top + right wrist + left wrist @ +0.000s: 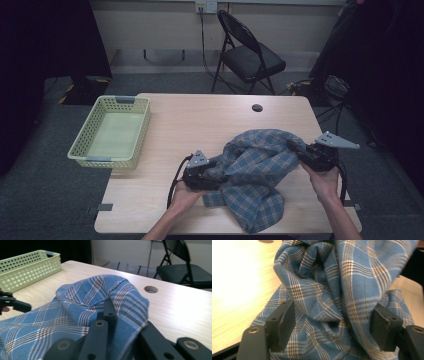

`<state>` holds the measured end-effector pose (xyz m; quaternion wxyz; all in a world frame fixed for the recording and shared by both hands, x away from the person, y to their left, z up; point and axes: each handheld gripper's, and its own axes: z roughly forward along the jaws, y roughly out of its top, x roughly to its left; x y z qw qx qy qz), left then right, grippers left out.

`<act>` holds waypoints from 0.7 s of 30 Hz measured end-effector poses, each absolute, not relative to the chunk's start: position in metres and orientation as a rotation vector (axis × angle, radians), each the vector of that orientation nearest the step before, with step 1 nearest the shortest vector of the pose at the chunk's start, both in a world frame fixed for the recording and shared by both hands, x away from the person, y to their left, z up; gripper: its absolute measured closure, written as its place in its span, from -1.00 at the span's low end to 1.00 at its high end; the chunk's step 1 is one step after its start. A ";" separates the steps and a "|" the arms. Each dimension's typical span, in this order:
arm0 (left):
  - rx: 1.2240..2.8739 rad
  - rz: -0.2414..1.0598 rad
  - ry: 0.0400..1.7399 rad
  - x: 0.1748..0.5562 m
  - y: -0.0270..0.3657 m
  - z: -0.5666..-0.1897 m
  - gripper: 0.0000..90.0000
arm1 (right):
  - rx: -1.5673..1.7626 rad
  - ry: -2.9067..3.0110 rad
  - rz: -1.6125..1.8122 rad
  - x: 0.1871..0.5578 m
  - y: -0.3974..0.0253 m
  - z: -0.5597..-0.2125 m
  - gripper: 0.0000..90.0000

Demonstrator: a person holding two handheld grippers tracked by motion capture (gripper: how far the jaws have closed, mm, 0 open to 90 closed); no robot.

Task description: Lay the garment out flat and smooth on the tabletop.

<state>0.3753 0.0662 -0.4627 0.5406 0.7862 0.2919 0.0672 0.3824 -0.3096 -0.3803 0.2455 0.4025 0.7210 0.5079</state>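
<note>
High view: your plaid cloth (255, 175) lies at table (200, 125) 5 o'clock | left gripper (332, 327) jaws spread around folds | right gripper (122, 340) seemingly pinching its edge; basket (110, 131) at 9 o'clock

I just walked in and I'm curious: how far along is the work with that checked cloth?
Early, it seems. The blue plaid cloth lies bunched and crumpled on the table, not flat or folded. The right gripper is shut on its edge; the left gripper is open with fabric between its jaws. The green basket holds nothing.
</note>
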 end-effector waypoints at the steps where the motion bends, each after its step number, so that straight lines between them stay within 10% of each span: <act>1: 1.871 0.138 0.664 0.375 0.067 -0.463 -0.40 | 1.106 1.957 1.386 0.382 -0.313 -0.379 0.92; 21: 1.990 0.158 0.857 0.428 0.031 -0.490 -0.47 | 1.135 1.919 1.369 0.379 -0.333 -0.380 0.92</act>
